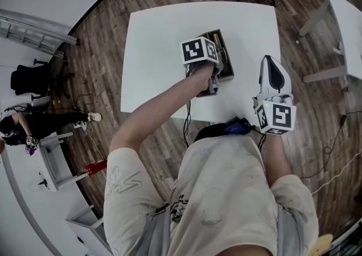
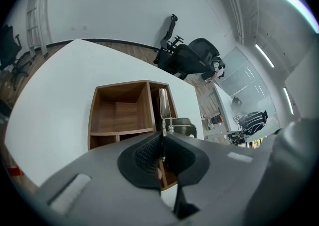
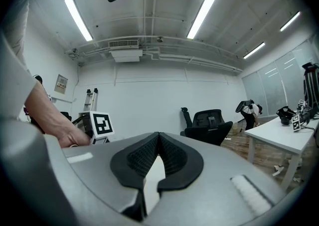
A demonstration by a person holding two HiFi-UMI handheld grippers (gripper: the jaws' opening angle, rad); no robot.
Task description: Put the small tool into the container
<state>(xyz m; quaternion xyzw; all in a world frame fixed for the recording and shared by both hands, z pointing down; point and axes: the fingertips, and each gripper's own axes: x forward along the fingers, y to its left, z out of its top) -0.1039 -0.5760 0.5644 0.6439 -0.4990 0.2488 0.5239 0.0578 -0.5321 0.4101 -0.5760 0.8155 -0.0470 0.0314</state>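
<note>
The wooden container [image 1: 227, 57] stands on the white table [image 1: 158, 40], towards the far side from the person. In the left gripper view it shows as an open box with one wide compartment, a narrow compartment along its right side and smaller ones along its near side. The left tongs [image 2: 161, 140] hang just over the container's near edge, tilted down towards it, and are closed on the small metal tool [image 2: 163, 104]. Their ribbed pads [image 2: 145, 154] pinch its thin lower end. The tool's flat blade stands up from the tongs and lies against the narrow right compartment. Whether it is already inside that compartment or just above it cannot be told. A grey metal piece [image 2: 182, 126] sits just right of the blade's base, at the container's near right corner, and it is unclear whether it belongs to the tool. In the head view the left hand [image 1: 202, 74] and its marker cube [image 1: 199, 50] cover the container's left part. The right tongs [image 3: 157, 139] are closed with nothing between them, their tips meeting. They are held level over the table, well to the right of the container and nearer the person.
</note>
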